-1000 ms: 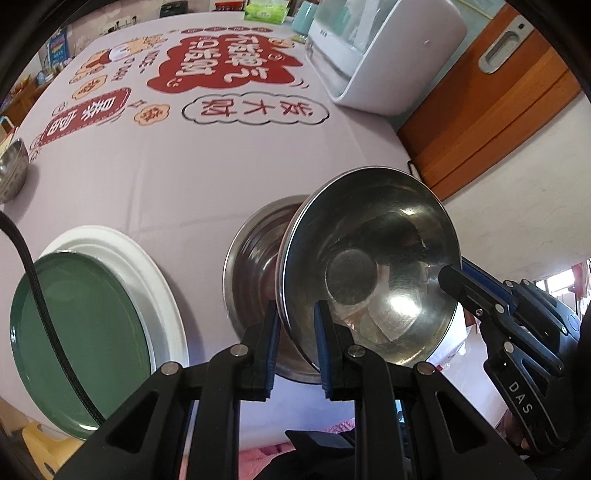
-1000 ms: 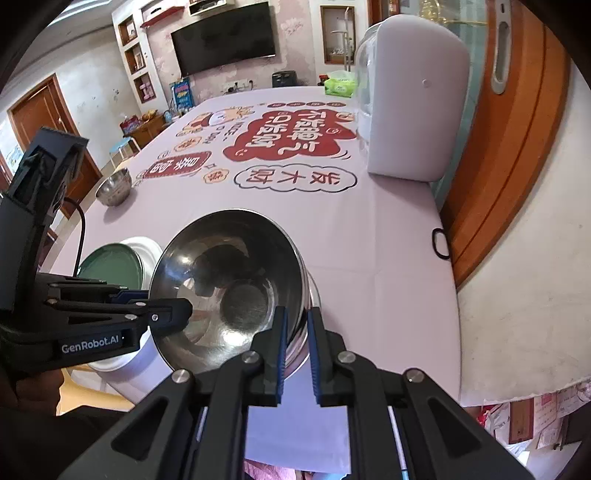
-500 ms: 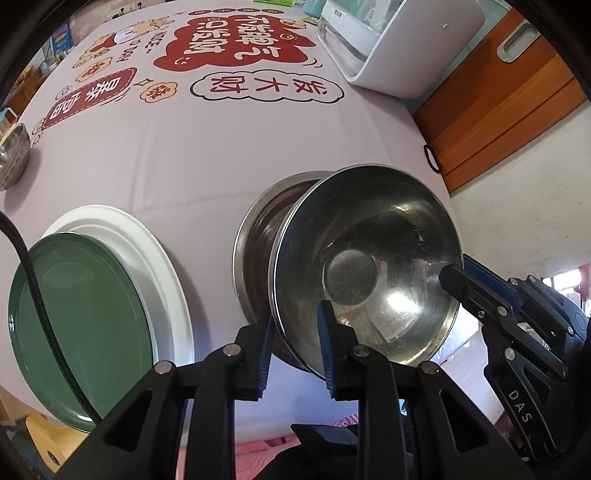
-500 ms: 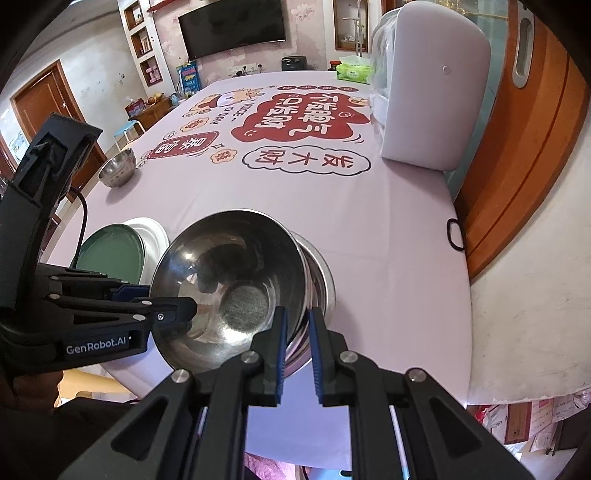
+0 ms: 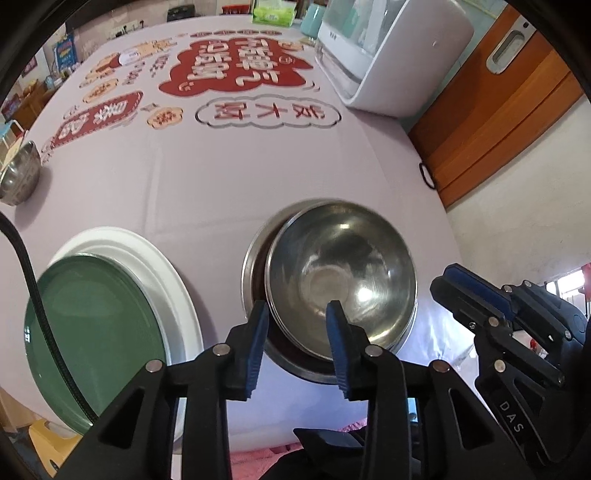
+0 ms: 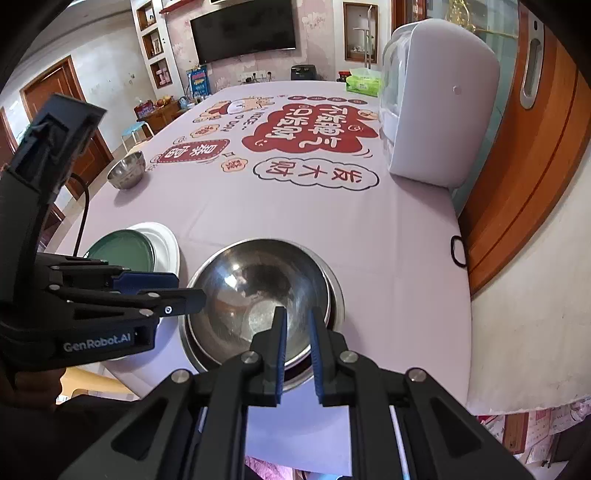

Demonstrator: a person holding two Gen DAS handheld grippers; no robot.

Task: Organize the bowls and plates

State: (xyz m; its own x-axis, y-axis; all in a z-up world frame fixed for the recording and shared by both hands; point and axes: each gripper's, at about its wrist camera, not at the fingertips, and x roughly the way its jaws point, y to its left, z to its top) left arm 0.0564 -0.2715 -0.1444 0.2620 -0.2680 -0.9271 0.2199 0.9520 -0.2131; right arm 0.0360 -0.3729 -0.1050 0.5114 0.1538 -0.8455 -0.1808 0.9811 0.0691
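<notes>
1. Left wrist: the left gripper (image 5: 297,325) has its jaws spread, straddling the near rim of the steel bowl (image 5: 341,275), which is nested off-centre in the larger bowl (image 5: 255,258).
2. Right wrist: the right gripper (image 6: 297,326) has its jaws parted around the steel bowl's rim; a careless pull-out could snag it and tip the stack.

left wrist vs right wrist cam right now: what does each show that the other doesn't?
Left wrist only: the right gripper side-on, off the bowls; teal container.

Right wrist only: the room, with TV, shelves, wooden door and stool.

Both: steel bowl nested in larger bowl, green plate on white plate, small steel bowl, white appliance, tissue pack.
</notes>
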